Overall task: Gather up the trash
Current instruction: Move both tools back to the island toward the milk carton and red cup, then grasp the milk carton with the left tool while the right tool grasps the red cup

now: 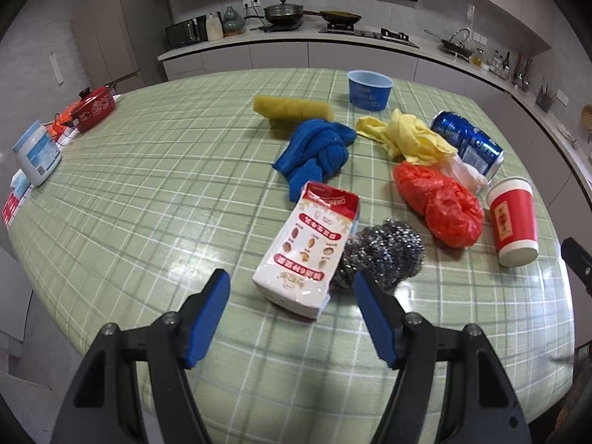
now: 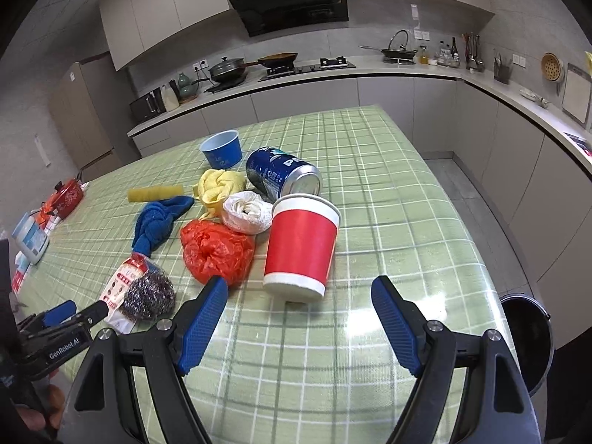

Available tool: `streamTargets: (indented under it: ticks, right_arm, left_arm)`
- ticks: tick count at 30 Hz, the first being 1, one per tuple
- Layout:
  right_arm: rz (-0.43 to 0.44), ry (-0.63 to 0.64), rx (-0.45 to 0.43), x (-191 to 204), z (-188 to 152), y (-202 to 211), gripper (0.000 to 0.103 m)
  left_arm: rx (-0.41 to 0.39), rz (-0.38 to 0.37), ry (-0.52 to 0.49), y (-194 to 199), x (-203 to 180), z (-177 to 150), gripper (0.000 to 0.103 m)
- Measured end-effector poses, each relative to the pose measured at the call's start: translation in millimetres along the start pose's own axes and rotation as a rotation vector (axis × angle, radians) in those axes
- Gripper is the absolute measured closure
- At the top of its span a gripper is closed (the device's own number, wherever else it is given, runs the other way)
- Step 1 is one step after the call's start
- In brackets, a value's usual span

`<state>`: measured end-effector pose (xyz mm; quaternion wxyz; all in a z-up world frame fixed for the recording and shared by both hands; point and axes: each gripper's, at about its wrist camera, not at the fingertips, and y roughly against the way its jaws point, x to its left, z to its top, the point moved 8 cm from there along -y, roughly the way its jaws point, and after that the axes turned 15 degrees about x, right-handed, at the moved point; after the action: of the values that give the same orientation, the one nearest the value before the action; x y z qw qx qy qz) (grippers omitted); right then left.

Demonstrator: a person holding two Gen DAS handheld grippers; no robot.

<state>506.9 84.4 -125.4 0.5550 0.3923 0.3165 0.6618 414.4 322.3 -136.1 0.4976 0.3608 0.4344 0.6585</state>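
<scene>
We stand at a wide tabletop (image 2: 388, 192) with a green checked cover, and the trash lies in one group on the half toward us. The bin (image 2: 529, 340), dark and open, waits on the floor just past the right edge of the tabletop, so every piece must travel to that side.

Both tongs are spread wide and hold nothing. The right tongs (image 2: 299, 296) hang just before the red paper cup (image 2: 301, 246), which stands upside down on its rim. The left tongs (image 1: 292, 288) hang before the white snack packet (image 1: 309, 251), which lies flat and touches the steel scourer (image 1: 384, 255).

We judge that the cup is the step in hand. To do it well, we bring the right fingers on both sides of the red wall, at middle height, and close softly, because paper gives way. The blue can (image 2: 281, 175) lies on its side just behind the cup, and the red plastic bag (image 2: 216, 251) lies near its left; we must not push them.

On the right of the cup the tabletop is bare up to the edge, so the way to the bin is free. The left side is crowded, and the left tongs are near there; we keep the two apart.
</scene>
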Motion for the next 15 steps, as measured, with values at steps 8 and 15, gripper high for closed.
streamTargets:
  ticks: [8, 15]
  right_arm:
    - [-0.042, -0.082, 0.008, 13, 5, -17, 0.021]
    - [-0.093, -0.125, 0.013, 24, 5, -25, 0.021]
  left_arm:
    - [0.033, -0.073, -0.100, -26, -1, 27, 0.032]
    - [0.080, -0.114, -0.191, -48, -14, 33, 0.032]
